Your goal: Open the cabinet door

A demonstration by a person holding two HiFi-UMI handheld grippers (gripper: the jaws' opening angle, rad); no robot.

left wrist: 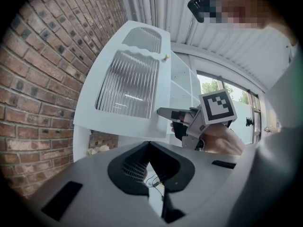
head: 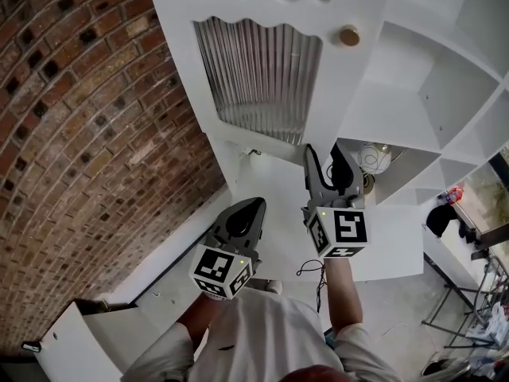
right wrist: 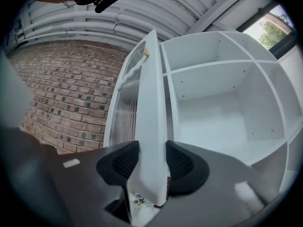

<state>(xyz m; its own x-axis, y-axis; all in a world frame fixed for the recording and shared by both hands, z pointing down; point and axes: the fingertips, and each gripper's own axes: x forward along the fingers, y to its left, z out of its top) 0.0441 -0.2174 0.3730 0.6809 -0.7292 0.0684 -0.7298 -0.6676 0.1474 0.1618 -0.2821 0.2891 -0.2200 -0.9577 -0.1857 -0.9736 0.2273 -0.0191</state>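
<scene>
1. Cabinet door (head: 343, 86): white frame with a ribbed glass panel (head: 258, 74). It stands swung out from the cabinet, with its face towards the brick wall (head: 87, 134). In the right gripper view it shows edge-on (right wrist: 150, 103).
2. Knob (head: 349, 35): small, round and pale wood, set on the door's free side. Neither gripper touches it.
3. Cabinet (head: 433, 94): white, with open square compartments exposed beside the door. The compartments that the right gripper view shows (right wrist: 218, 98) are bare inside.
4. Right gripper (head: 326, 159): it reaches to the door's free edge, below the knob. One jaw lies on each face of the door, and both dark pads press flat against the white edge (right wrist: 150, 162). The left gripper view shows its upper finger (left wrist: 165, 112) laid along the door's lower corner.
5. Left gripper (head: 254, 207): held just beside the right one on the brick-wall side, apart from the door. The jaws are pressed together at the tips with nothing between them (left wrist: 149, 144).
6. Marker cubes: one rides at the rear of each gripper, left (head: 223, 273) and right (head: 342, 231).
</scene>
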